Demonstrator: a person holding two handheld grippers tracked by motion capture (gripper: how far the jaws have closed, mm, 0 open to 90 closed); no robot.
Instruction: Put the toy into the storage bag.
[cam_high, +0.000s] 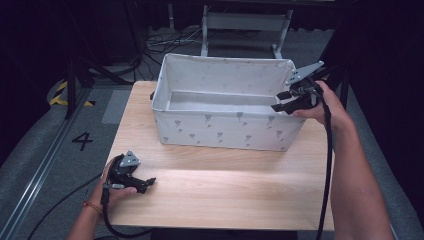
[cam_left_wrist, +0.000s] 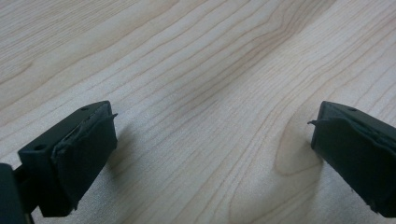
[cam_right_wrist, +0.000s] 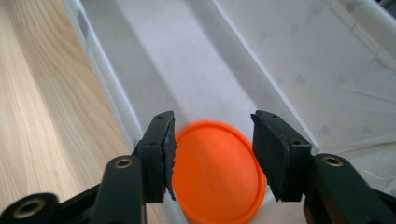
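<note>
A white fabric bin (cam_high: 225, 127) with a faint grey print stands on the far half of the wooden table (cam_high: 225, 190). My right gripper (cam_high: 278, 106) hangs over the bin's right end, pointing inward. In the right gripper view its jaws (cam_right_wrist: 213, 135) stand apart above a round orange disc (cam_right_wrist: 215, 182), slightly blurred, down in the bin (cam_right_wrist: 327, 70) near its corner; the pads do not press on it. My left gripper (cam_high: 149, 183) rests near the table's front left corner, held by a hand. Its jaws (cam_left_wrist: 212, 140) are wide apart over bare wood (cam_left_wrist: 187, 56).
The bin's near wall and rim (cam_right_wrist: 107, 88) run just left of my right gripper's jaws. Bare tabletop stretches between the bin and the front edge. Beyond the table are a dark floor with cables (cam_high: 165, 42) and a metal frame (cam_high: 245, 22).
</note>
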